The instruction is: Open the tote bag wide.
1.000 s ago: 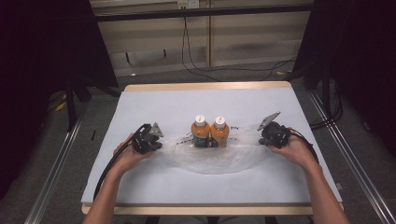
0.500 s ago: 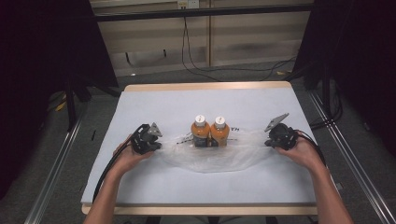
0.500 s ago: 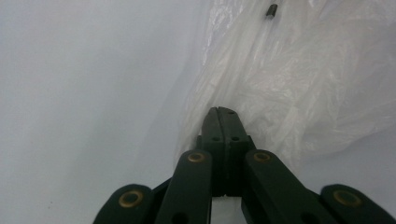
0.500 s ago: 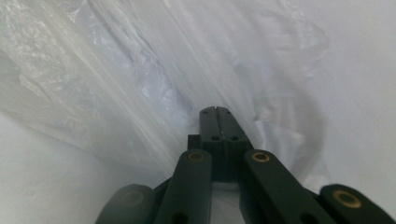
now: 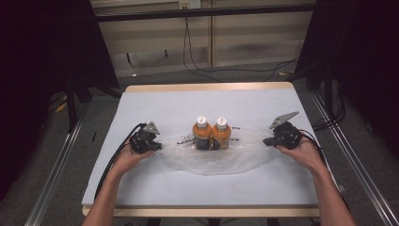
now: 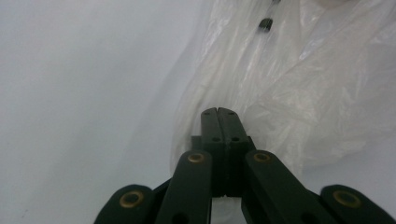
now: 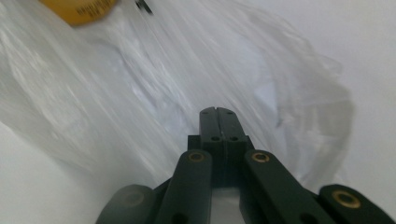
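Two orange bottles with white caps, the left bottle [image 5: 201, 133] and the right bottle [image 5: 221, 133], stand side by side mid-table inside a clear plastic bag [image 5: 211, 162]. The bag lies spread out between both hands. My left gripper [image 5: 158, 146] is shut on the bag's left end, and in the left gripper view its closed jaws [image 6: 218, 111] meet crumpled plastic [image 6: 303, 93]. My right gripper [image 5: 266, 141] is shut on the bag's right end. The right gripper view has its closed jaws [image 7: 217, 110] against the film [image 7: 140, 70], with an orange bottle [image 7: 79, 9] at top left.
The white table [image 5: 188, 103] has a wooden rim and open surface behind and in front of the bag. Metal rails [image 5: 56, 169] run along both sides on the floor. Cables [image 5: 197, 66] lie on the floor beyond the far edge.
My right gripper has shifted a little to the right and the bag's right end stretched out with it. The left gripper and the bottles have stayed put.
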